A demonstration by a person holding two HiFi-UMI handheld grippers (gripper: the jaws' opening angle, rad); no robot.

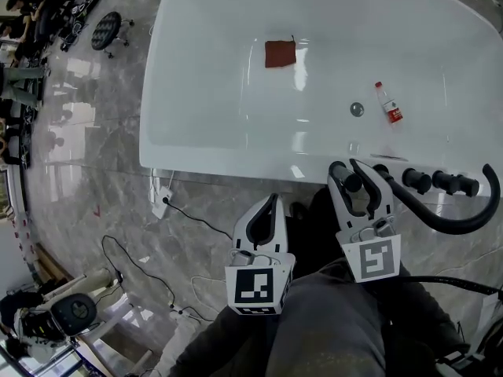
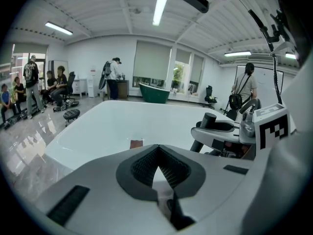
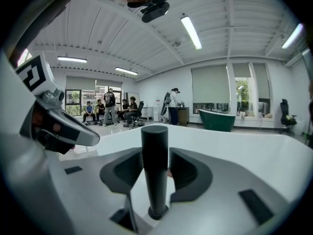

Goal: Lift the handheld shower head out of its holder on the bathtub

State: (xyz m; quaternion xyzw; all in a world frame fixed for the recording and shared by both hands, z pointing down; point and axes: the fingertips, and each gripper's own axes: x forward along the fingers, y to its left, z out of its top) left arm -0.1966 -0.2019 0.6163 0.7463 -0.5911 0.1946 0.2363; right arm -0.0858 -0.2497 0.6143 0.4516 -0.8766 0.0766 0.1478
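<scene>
The handheld shower's black handle (image 1: 353,183) stands upright in its holder on the white bathtub's near rim (image 1: 236,163); its black hose (image 1: 464,222) loops away to the right. My right gripper (image 1: 347,170) is open around that handle. In the right gripper view the handle (image 3: 154,170) rises between the two pads (image 3: 183,173), close to both. My left gripper (image 1: 274,199) hangs over the floor left of it, short of the rim, shut and empty. The left gripper view shows its tips (image 2: 157,147) meeting, and the right gripper (image 2: 220,129) beside the handle (image 2: 210,120).
Two black tap knobs (image 1: 416,181) sit on the rim right of the handle. Inside the tub lie a brown cloth (image 1: 280,53), a small bottle (image 1: 389,104) and the drain (image 1: 357,109). A power strip (image 1: 163,197) with cable lies on the floor; a stool (image 1: 106,30) and people are far left.
</scene>
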